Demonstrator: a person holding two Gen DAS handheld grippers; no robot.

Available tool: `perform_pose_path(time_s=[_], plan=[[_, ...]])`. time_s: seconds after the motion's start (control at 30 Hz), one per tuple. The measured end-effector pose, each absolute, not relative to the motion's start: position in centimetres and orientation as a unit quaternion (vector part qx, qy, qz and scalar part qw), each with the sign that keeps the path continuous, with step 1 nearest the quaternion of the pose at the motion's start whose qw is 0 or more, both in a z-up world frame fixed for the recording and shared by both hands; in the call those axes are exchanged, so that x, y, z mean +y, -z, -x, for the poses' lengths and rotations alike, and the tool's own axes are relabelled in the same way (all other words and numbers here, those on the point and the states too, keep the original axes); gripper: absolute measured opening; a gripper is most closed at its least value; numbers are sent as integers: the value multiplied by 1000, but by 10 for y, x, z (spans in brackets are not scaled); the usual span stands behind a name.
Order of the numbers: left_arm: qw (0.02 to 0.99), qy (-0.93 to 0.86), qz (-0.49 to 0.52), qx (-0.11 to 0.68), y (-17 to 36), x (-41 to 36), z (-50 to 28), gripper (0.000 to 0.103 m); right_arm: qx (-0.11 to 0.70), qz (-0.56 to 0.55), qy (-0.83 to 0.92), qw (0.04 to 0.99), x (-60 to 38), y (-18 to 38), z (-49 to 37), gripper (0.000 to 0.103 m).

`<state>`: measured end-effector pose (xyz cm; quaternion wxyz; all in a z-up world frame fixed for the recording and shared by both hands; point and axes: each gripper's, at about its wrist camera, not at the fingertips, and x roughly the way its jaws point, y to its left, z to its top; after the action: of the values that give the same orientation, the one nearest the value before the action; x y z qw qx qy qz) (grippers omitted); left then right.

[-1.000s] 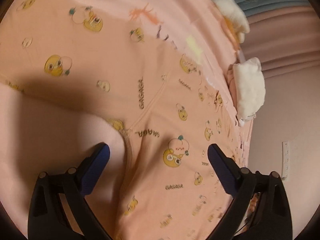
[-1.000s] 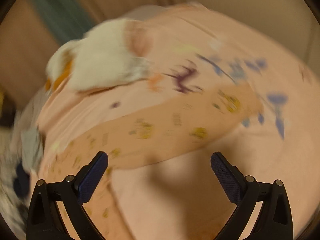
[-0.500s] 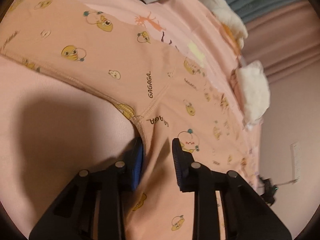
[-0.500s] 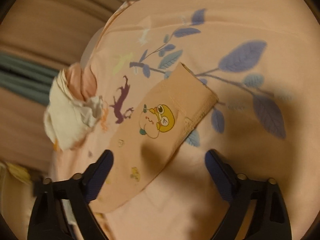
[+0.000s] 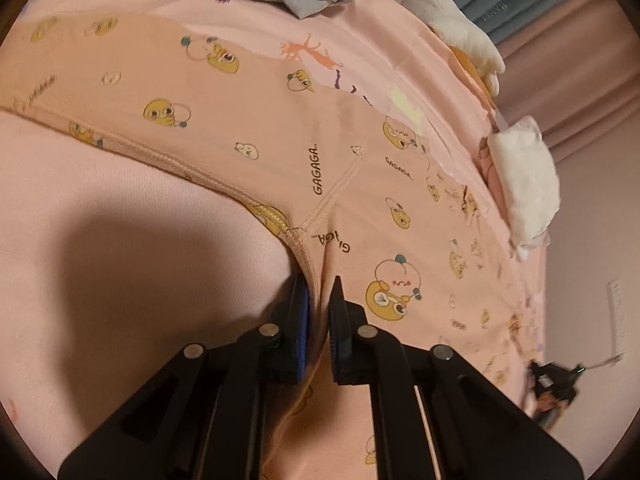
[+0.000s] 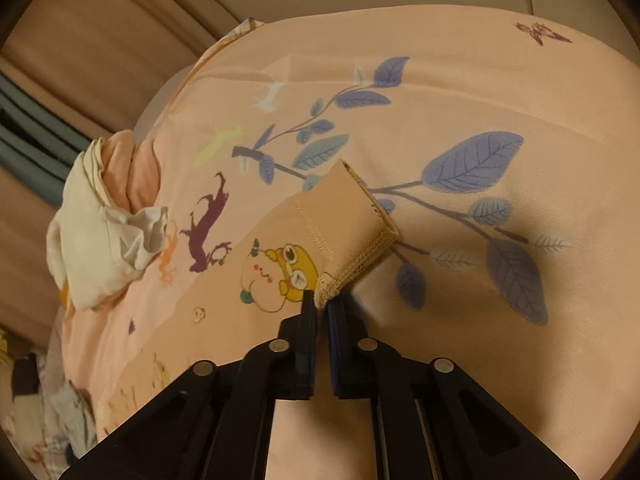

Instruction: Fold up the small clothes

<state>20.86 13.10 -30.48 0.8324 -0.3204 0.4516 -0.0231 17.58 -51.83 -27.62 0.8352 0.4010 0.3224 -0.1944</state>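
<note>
Both my grippers, left (image 5: pixel 318 300) and right (image 6: pixel 320 302), have just closed onto the pants (image 5: pixel 280 128), at crotch seam lower centre and cuff (image 6: pixel 352 236) mid-frame; garment lies flat on bedsheet (image 6: pixel 480 92), no fold made yet.

Small peach cartoon-print pants (image 5: pixel 280 128), spread flat where I'm working.

I see a small peach knit garment printed with yellow cartoon characters and "GAGAGA" lettering, lying flat and open on a pink sheet. In my left view a stitched seam runs down to a junction with the curved, stitched edge, and the fabric is bunched into a ridge there. In my right view one leg (image 6: pixel 280 248) stretches away, its ribbed cuff (image 6: pixel 360 256) at the near end, slightly raised at one corner.
</note>
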Motion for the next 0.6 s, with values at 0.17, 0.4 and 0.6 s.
perform_pose_path(time_s=[0.17, 0.4, 0.6], plan=[[824, 24, 334, 457, 309, 136, -208, 8, 320, -389, 182, 845, -504, 261, -183, 5], [798, 40, 383, 464, 315, 149, -204, 7, 317, -342, 161, 870, -464, 227, -199, 5], [801, 50, 381, 459, 315, 148, -201, 7, 316, -314, 129, 886, -432, 210, -209, 5]])
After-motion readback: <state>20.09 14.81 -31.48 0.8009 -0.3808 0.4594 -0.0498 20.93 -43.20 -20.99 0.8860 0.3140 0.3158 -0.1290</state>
